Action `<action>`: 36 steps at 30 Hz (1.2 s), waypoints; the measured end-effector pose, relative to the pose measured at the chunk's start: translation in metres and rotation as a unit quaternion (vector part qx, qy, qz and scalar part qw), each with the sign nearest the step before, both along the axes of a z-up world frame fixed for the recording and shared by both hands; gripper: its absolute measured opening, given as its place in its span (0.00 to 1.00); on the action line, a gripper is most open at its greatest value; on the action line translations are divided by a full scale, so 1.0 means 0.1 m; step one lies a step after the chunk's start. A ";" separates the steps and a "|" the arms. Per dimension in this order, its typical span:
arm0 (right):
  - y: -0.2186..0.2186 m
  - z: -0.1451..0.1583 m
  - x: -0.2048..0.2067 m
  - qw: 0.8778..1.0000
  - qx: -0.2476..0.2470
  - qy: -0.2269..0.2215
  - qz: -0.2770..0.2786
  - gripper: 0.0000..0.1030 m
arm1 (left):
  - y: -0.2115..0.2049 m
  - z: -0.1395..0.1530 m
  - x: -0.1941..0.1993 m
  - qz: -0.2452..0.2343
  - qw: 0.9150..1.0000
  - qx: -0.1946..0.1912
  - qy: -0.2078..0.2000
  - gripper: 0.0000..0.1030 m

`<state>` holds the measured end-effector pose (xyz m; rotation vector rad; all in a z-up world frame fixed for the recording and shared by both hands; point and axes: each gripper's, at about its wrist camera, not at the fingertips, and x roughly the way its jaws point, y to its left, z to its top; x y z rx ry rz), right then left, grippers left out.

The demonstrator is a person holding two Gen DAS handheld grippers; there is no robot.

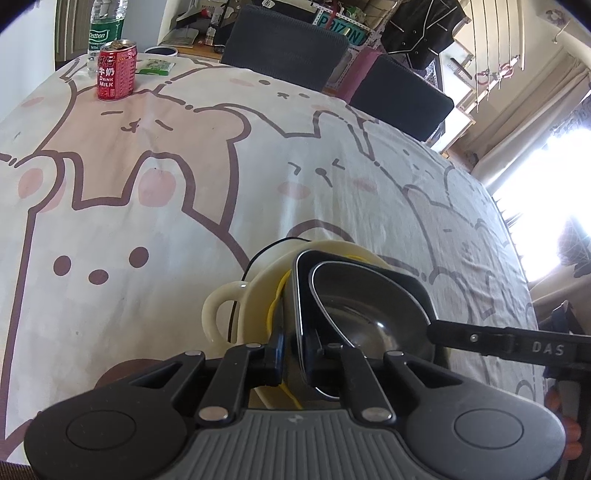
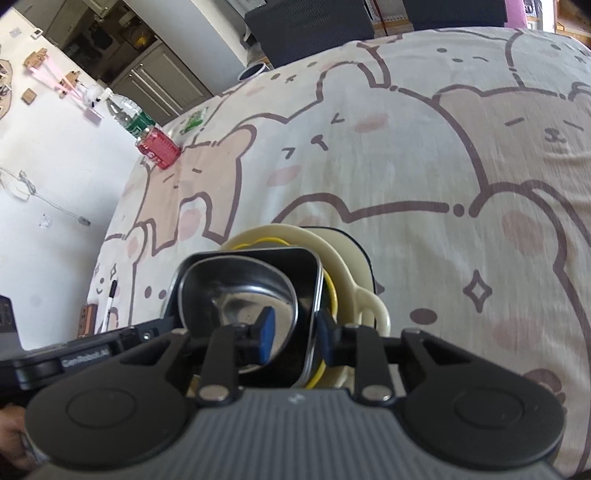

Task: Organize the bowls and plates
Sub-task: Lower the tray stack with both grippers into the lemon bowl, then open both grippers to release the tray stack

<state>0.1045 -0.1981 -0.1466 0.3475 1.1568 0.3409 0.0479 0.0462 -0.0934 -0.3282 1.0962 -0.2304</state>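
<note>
Steel bowl (image 1: 369,314) nested in cream dish (image 1: 258,295) on desk (image 1: 147,184); left claw (image 1: 295,363) and right claw (image 2: 295,336) pinch opposite rims.

red milk can (image 1: 116,75) | water bottle (image 1: 105,26) behind | bear-print tablecloth (image 1: 184,177) | dark chairs (image 1: 284,48)

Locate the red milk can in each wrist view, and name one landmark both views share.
Left wrist: the red milk can stands upright at the upper left, on the bear-print tablecloth.
Right wrist: the can appears left of centre, near the cloth's far edge.
Shared landmark: the green-labelled water bottle just behind it.
</note>
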 end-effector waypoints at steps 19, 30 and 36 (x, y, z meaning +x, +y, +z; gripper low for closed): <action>-0.02 0.06 -0.05 1.000 -0.009 -0.011 -0.003 0.30 | 0.02 0.11 -0.08 0.009 1.000 -0.008 -0.014 0.31; -0.05 0.28 -0.26 0.997 -0.034 -0.062 0.005 0.51 | -0.04 0.35 -0.25 0.010 0.998 0.017 -0.053 0.76; 0.01 0.44 -0.45 0.992 -0.060 -0.109 0.027 0.75 | -0.04 0.48 -0.36 0.018 0.996 0.045 -0.077 0.94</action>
